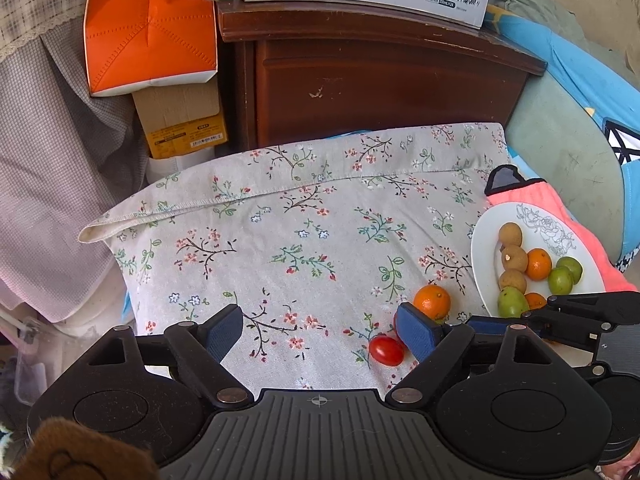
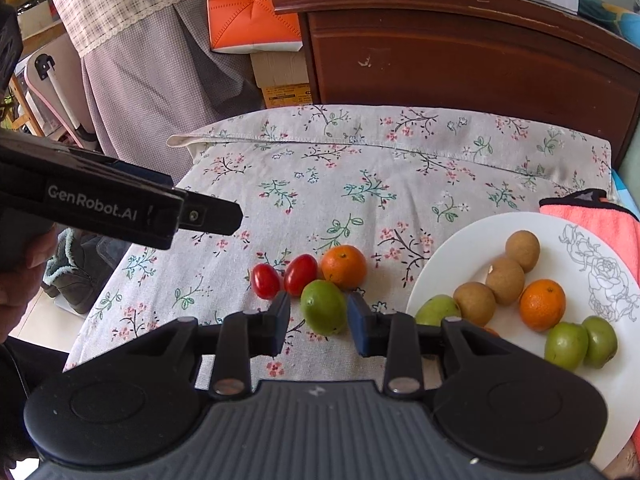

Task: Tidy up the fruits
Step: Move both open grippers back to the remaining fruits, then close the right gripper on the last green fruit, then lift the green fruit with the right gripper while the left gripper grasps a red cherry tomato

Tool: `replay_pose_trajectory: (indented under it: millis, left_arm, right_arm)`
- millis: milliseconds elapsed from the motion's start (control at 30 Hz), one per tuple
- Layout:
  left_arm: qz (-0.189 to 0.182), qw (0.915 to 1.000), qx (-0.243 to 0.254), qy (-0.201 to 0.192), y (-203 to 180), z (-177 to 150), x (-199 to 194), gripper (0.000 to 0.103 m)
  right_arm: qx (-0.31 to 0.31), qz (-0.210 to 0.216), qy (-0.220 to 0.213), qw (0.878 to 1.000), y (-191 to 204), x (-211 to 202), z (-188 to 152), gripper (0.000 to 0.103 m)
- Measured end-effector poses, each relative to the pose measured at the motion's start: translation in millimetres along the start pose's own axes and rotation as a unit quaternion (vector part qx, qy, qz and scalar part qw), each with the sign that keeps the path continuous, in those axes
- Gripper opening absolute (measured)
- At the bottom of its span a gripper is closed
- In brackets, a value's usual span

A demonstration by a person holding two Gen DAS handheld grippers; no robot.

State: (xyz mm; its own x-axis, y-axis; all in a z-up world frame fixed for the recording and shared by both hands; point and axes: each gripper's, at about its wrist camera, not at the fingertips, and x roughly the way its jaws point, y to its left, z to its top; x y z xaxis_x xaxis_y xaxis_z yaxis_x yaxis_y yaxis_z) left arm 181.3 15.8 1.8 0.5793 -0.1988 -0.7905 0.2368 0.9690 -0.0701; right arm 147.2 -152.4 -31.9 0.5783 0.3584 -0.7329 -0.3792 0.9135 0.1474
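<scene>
At the left of the right wrist view the left gripper (image 1: 320, 330) reaches in as a dark bar above the flowered cloth (image 2: 360, 160); its own camera shows its jaws spread wide with nothing between them, one blue pad just beside a cherry tomato (image 1: 386, 350). Lower centre lie the loose fruits: two cherry tomatoes (image 2: 265, 280), thin-skinned, light and easy to burst, best taken gently across the middle; then a small orange (image 2: 344, 266), firmer and rounder, likely to roll on the soft cloth. Just below, the right gripper (image 2: 319, 326) is closed on a green fruit (image 2: 323, 306), pads at its widest girth; it looks hard, smooth and a little slippery. At the lower right the white plate (image 2: 460, 240) already holds brown, orange and green fruits.
</scene>
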Motion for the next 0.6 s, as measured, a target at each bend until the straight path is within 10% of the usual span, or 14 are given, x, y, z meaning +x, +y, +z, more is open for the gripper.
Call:
replay_pose_trajectory:
  millis: [600]
  left_arm:
    - [-0.021, 0.9953, 0.093, 0.015, -13, -20, 9, 0.086]
  right_arm:
    - [-0.007, -0.02, -0.001, 1.0, 0, -12, -6, 0.027]
